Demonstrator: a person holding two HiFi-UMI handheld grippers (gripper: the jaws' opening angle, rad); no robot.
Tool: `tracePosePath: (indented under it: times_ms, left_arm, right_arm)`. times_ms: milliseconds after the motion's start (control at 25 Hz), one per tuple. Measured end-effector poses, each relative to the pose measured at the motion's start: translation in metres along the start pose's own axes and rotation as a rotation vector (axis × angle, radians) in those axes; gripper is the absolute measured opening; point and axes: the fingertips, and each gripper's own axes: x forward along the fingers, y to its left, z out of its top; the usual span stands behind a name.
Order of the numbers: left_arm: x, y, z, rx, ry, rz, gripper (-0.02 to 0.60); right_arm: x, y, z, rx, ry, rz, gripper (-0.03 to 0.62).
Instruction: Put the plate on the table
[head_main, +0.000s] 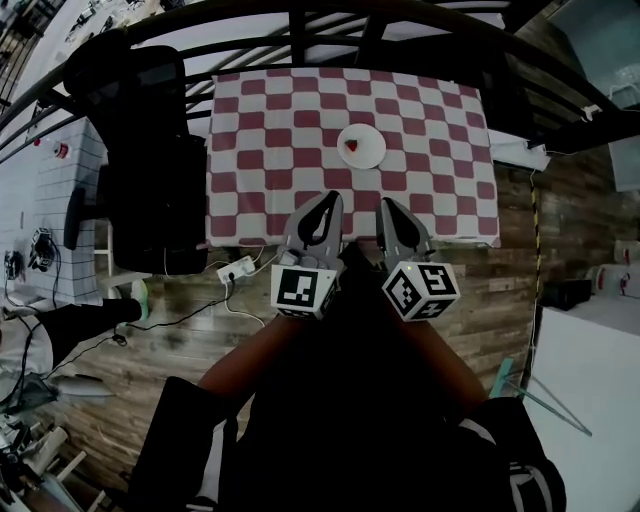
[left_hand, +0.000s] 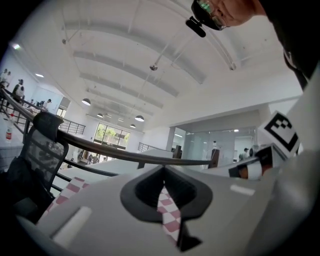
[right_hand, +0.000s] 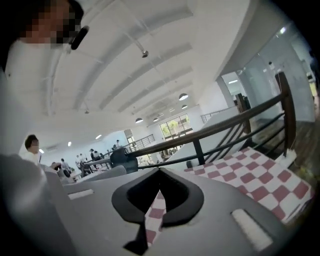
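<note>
The left tongs (left_hand: 163, 171) are closed with nothing in them. Their two tips meet, and only a sliver of checked cloth shows through the narrow slit behind. The right tongs (right_hand: 159, 172) are closed and empty in the same way, tips together. From the head view both sit side by side close to the person's body, just short of the near edge of the worktop (head_main: 262, 150), pointing toward it, with their marker cubes facing the camera.

The plate (head_main: 364, 150) — small, round and white — lies flat on the worktop's red-and-white checked cloth, a little past the middle and well apart from both tongs. A small red item (head_main: 351, 146) rests on its left part; what it is cannot be made out.

A black office chair (head_main: 150, 160) stands just beside the worktop's left edge. A white power strip (head_main: 236, 269) lies on the wooden floor (head_main: 500, 300) near the worktop's near-left corner, its cable trailing away. A dark railing (right_hand: 225, 123) runs behind the worktop's far side.
</note>
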Motion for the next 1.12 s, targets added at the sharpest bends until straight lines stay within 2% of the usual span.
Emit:
tracePosePath:
  times_ms: [160, 480, 920, 1120]
  left_arm:
    - [-0.004, -0.013, 0.009, 0.029, -0.015, -0.039, 0.009]
    - [-0.013, -0.027, 0.013, 0.060, -0.013, -0.081, 0.009]
    - [-0.024, -0.013, 0.024, 0.071, -0.043, -0.067, 0.009]
    - [-0.029, -0.008, 0.025, 0.072, -0.056, -0.067, 0.009]
  right_arm:
    - [-0.012, 0.006, 0.005, -0.130, -0.022, -0.067, -0.002]
    - [-0.024, 0.036, 0.018, -0.319, -0.100, -0.078, -0.002]
    - [-0.017, 0.056, 0.012, -0.434, -0.090, -0.075, -0.003]
    - [-0.014, 0.064, 0.010, -0.453, -0.098, -0.070, -0.003]
